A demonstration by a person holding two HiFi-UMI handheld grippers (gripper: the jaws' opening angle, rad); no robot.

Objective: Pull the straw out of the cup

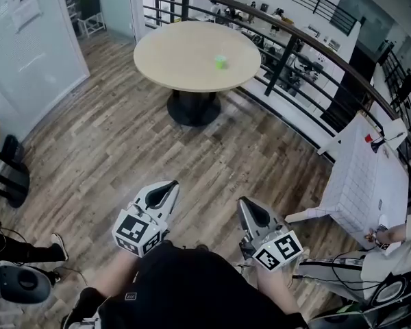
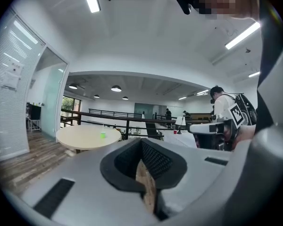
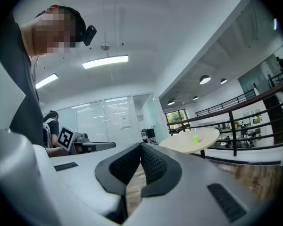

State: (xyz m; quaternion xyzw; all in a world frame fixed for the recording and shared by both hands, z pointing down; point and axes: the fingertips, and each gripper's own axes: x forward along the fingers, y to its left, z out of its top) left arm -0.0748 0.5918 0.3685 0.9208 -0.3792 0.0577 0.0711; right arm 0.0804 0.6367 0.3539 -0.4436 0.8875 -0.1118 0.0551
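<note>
On the far table (image 1: 185,70), cup (image 1: 220,62) well beyond fingers (image 1: 163,195).

No words, numbers or brand names can be read. The left cube (image 1: 135,233) on the left gripper (image 1: 171,184) and the right cube (image 1: 279,249) on the right gripper (image 1: 242,201) carry black-and-white square markers, which are patterns rather than letters. Paper sheets (image 1: 24,7) on a glass wall bear print too small to read.

Open wood floor (image 1: 123,149) ahead, round table (image 1: 185,60) beyond, railing (image 1: 281,67) behind it
</note>
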